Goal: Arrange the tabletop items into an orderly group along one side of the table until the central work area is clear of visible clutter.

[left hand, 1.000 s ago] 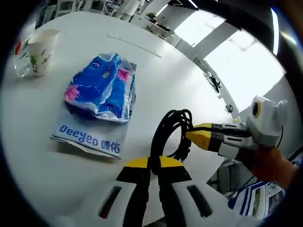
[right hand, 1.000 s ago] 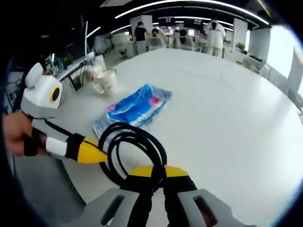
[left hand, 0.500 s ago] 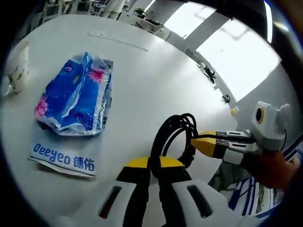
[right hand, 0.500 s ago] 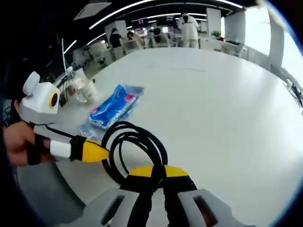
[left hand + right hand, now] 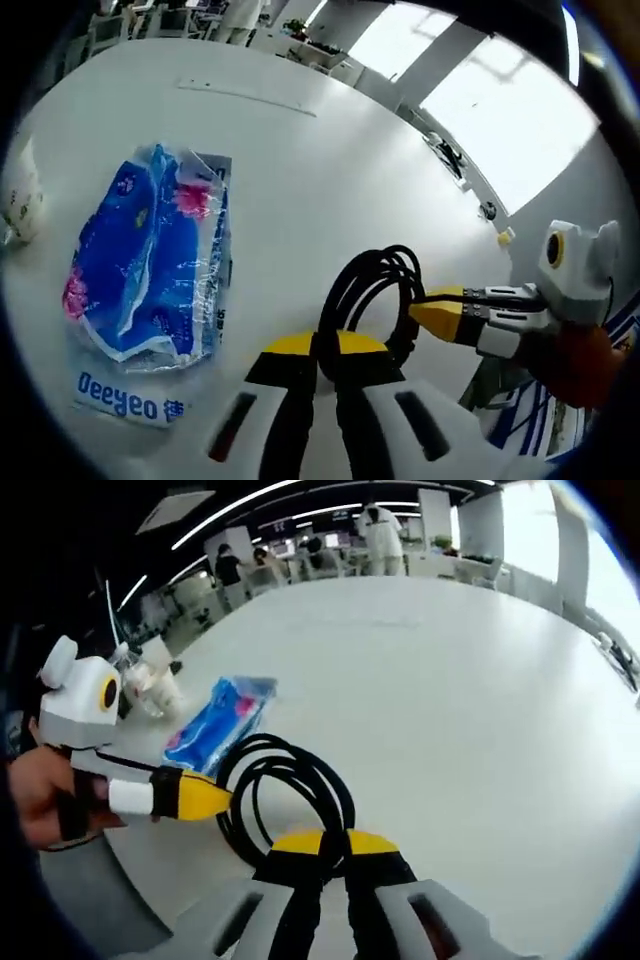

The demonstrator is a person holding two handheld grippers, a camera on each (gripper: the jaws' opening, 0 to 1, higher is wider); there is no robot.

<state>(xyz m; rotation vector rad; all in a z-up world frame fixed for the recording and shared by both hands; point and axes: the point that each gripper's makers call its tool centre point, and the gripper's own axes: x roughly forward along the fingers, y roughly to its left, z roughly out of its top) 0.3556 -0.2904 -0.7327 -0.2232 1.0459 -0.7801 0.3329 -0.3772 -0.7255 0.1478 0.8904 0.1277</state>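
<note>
Table [image 5: 330,150], white and broad, runs toward twelve o'clock in my left gripper view. Blue tissue pack [image 5: 150,265] lies at nine o'clock, a paper cup [image 5: 160,685] beyond it. My left gripper [image 5: 318,352] and right gripper [image 5: 323,842] are both clamped on the coiled black cable [image 5: 285,800], held above the tabletop. I judge I'm carrying it; next calls for setting it beside the pack.

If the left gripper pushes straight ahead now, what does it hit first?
Nothing solid soon, it seems: the left gripper already grips the black cable coil, and beyond lies bare white table. Depth is uncertain.
</note>
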